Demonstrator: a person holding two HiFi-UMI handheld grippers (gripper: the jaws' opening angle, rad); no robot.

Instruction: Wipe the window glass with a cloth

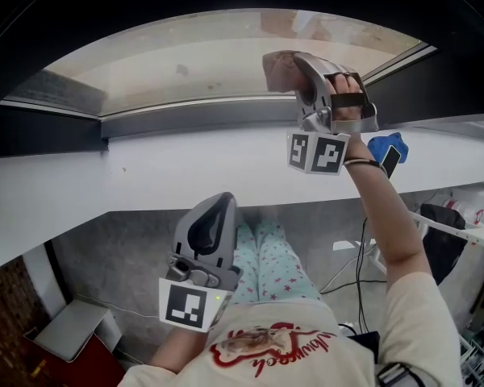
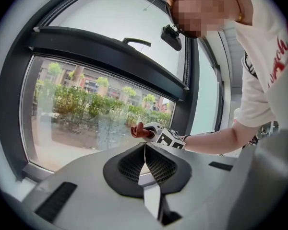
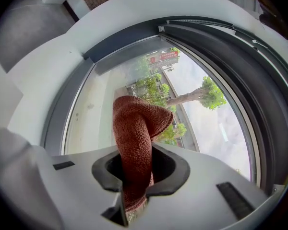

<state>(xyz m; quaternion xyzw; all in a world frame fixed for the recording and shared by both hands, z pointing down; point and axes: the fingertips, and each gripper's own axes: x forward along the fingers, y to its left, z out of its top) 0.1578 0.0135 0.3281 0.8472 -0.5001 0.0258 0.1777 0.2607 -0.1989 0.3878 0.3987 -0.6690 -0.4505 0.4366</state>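
Firmly, the right gripper [image 3: 129, 176] had its jaws pinched on a rust-brown woven cloth [image 3: 134, 128] at the clear window glass [image 3: 206, 123]; the left gripper [image 2: 145, 162] had its jaws closed, empty; hard rubbing might pull the cloth loose.

cloth [image 3: 134, 133] – rust-red, coarse knit. left gripper [image 2: 145, 159] and right gripper [image 3: 132, 176] light grey, black meshed pads [image 2: 129, 166]; marker cube [image 1: 317, 153] black-and-white squares. window frame [image 2: 110, 51] dark grey, sill [image 1: 145, 176] white. trousers [image 1: 266, 264] – mint, pink stars.
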